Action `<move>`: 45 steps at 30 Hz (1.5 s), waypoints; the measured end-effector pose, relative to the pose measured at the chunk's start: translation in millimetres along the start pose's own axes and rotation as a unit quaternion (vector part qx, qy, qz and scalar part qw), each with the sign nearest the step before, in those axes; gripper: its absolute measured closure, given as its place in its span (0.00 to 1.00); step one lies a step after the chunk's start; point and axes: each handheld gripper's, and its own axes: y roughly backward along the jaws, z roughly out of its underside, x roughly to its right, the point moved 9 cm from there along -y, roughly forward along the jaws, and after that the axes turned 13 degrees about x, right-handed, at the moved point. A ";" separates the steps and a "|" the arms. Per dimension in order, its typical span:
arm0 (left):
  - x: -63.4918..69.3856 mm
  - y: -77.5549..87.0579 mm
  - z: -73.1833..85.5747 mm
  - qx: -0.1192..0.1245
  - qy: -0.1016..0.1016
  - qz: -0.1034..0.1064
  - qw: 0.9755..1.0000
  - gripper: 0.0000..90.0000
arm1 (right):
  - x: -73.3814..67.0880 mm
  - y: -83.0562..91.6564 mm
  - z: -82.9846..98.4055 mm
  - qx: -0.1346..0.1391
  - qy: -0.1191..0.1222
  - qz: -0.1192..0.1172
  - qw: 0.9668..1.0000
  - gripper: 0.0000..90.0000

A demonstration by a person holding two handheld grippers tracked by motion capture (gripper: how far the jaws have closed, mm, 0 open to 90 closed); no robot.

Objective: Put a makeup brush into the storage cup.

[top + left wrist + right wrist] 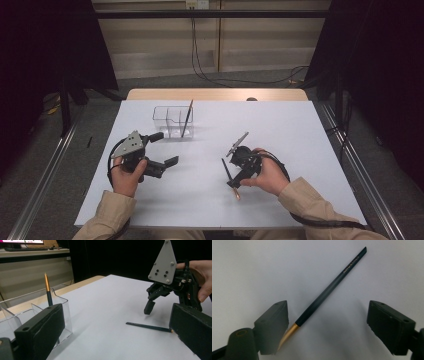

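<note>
Right gripper (239,181), near edge of the table (300,130), right of centre: held in the person's right hand (270,176), tilted down over the loose pencil (230,177). Jaws wide apart, nothing clamped. In the right gripper view the pencil (329,287) lies flat on the white surface in the gap, dark shaft running diagonally away toward upper right, gold end (288,334) at the tip of the left-hand jaw in that view; can't tell if it actually touches the pad. The other jaw stands well clear of the shaft. So: released, straddling, no grip. In the left gripper view the same pencil (149,327) lies flat on the table just below the right gripper (150,306), whose grey three-cornered plate (162,263) stands up above it. Left gripper (165,150), left of centre, a little farther in: held in the left hand (125,176), jaws spread wide and empty, nothing between them, pointing across the table toward the right gripper. Grey plate on top, cable looping back to the wrist. Farther out, just beyond the left gripper: clear divided organiser box (172,121) on the table. One second pencil (187,118) stands in its right-hand compartment, leaning, gold end up; left gripper view shows the box (37,305) close by the near jaw with that pencil (48,291) sticking up out of it.
</note>
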 end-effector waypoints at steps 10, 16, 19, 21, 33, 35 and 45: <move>-0.9 0.3 0.5 -0.001 -0.001 -0.002 1.000 0.00 | -1.5 -5.9 2.2 -0.007 0.022 -0.005 1.000 0.38; -0.8 0.4 0.1 0.000 0.000 -0.002 1.000 0.00 | 2.8 -3.2 3.7 -0.011 0.037 0.000 0.999 0.53; -1.3 1.0 0.3 0.000 0.000 -0.002 1.000 0.00 | 4.7 -0.4 5.4 -0.016 0.041 0.004 0.999 0.64; -1.2 1.2 0.3 0.000 0.000 -0.002 1.000 0.00 | 5.8 0.8 6.5 -0.018 0.046 0.000 0.999 0.68; -1.8 2.9 1.0 -0.002 -0.001 -0.006 1.000 0.00 | 6.7 4.7 10.7 -0.045 0.049 -0.003 0.998 0.77; -2.5 3.7 1.2 -0.002 -0.001 -0.007 1.000 0.00 | 8.0 5.9 12.1 -0.053 0.048 -0.002 0.997 0.79; -1.3 3.2 2.6 -0.006 0.000 -0.006 1.000 0.00 | 10.4 7.9 14.4 -0.079 0.041 -0.006 0.996 0.89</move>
